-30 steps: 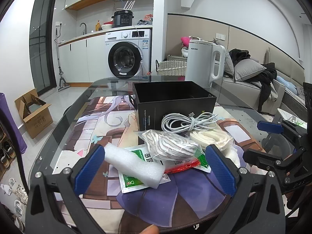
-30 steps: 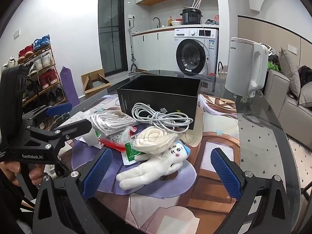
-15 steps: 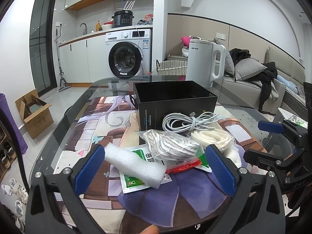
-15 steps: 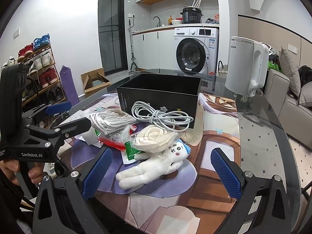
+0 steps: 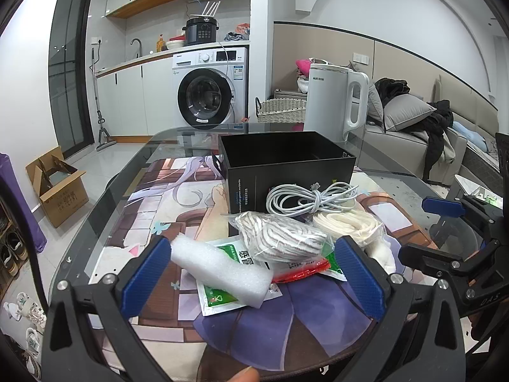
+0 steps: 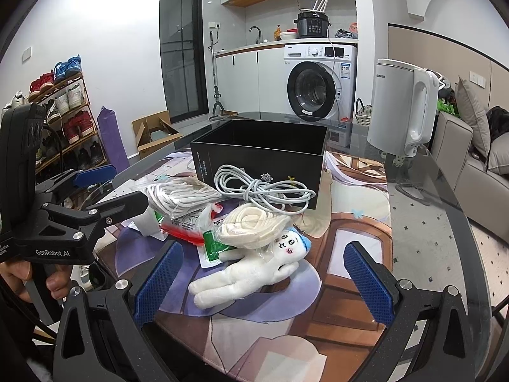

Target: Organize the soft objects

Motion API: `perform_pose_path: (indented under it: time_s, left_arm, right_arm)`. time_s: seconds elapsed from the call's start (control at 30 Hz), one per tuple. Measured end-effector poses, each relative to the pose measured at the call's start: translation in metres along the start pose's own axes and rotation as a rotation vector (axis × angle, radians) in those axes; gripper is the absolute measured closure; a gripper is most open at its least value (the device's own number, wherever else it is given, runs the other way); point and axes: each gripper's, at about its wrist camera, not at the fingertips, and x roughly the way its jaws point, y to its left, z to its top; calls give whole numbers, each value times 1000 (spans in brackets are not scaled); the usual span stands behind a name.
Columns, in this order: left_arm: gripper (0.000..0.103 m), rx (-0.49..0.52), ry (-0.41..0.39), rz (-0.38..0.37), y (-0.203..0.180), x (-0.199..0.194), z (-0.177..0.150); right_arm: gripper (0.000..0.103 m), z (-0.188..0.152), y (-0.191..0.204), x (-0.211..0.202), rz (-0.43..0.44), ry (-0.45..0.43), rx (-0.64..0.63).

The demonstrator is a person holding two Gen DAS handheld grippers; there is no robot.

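Observation:
A pile of soft things lies on the printed mat before an open black box [image 5: 286,162], also in the right wrist view [image 6: 261,152]. The pile holds a white foam block [image 5: 219,270], a bagged striped rope [image 5: 280,238], a bagged cream rope [image 6: 254,226], a white cable coil [image 5: 308,197], green sachets [image 5: 219,296] and a white plush doll [image 6: 251,273]. My left gripper [image 5: 253,281] is open and empty, just short of the foam block. My right gripper [image 6: 262,281] is open and empty, its fingers either side of the doll.
A white electric kettle [image 6: 400,108] stands on the glass table [image 6: 439,222] behind and right of the box. The table's curved edge runs along the left [image 5: 95,216]. A cardboard box [image 5: 57,187] and a shoe rack [image 6: 63,121] stand on the floor to the left.
Both grippers have crept slightly closer to the pile. Nothing has been taken hold of and nothing on the table has moved.

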Motion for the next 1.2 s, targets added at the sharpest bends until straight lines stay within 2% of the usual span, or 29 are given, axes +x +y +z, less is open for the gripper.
perform_pose_path:
  time_s: [1.2]
  left_arm:
    - [0, 4, 3, 6, 2, 0, 0]
  right_arm:
    - [0, -4, 1, 4, 1, 15, 2]
